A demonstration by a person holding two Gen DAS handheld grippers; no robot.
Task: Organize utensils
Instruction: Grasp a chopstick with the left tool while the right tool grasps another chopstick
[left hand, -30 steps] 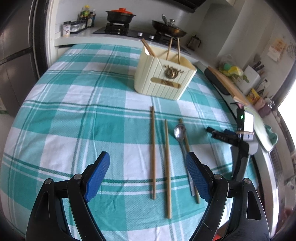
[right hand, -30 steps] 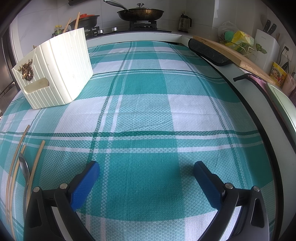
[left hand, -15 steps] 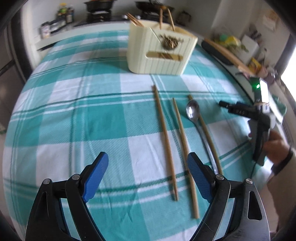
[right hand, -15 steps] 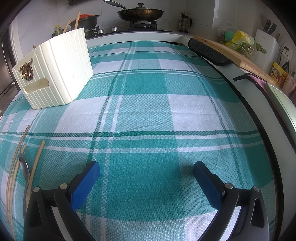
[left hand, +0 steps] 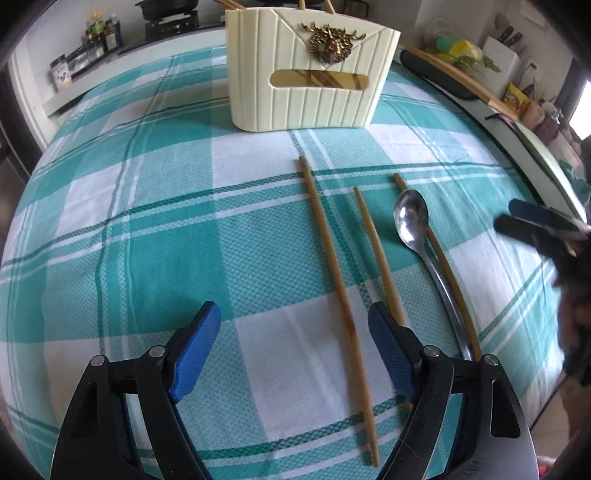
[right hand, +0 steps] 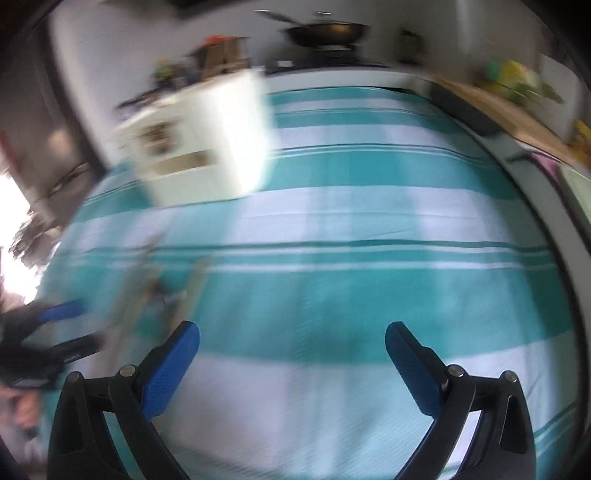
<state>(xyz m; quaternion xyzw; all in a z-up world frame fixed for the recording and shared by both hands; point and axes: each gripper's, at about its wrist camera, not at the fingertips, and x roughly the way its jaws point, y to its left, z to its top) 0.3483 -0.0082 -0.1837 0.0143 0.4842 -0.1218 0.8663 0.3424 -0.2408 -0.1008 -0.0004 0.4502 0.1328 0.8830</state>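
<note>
Three wooden chopsticks lie on the teal checked cloth (left hand: 147, 258): a long one (left hand: 332, 266), a shorter one (left hand: 375, 247) and one (left hand: 443, 266) beside a metal spoon (left hand: 413, 221). A cream utensil holder (left hand: 314, 74) with chopsticks in it stands behind them. My left gripper (left hand: 293, 347) is open and low over the near part of the long chopstick. My right gripper (right hand: 291, 363) is open and empty over bare cloth; it also shows at the right edge of the left wrist view (left hand: 535, 225). The right wrist view is blurred; the holder (right hand: 207, 136) shows at its upper left.
A stove with a pot and pan (right hand: 325, 33) stands behind the table. Bottles (left hand: 99, 33) stand at the back left. A cutting board (left hand: 454, 74) and counter clutter line the right side. The table edge curves down the right.
My left gripper has moved forward and down toward the chopsticks, now straddling the long one. My right gripper has begun swinging fast to the left, blurring its view.
</note>
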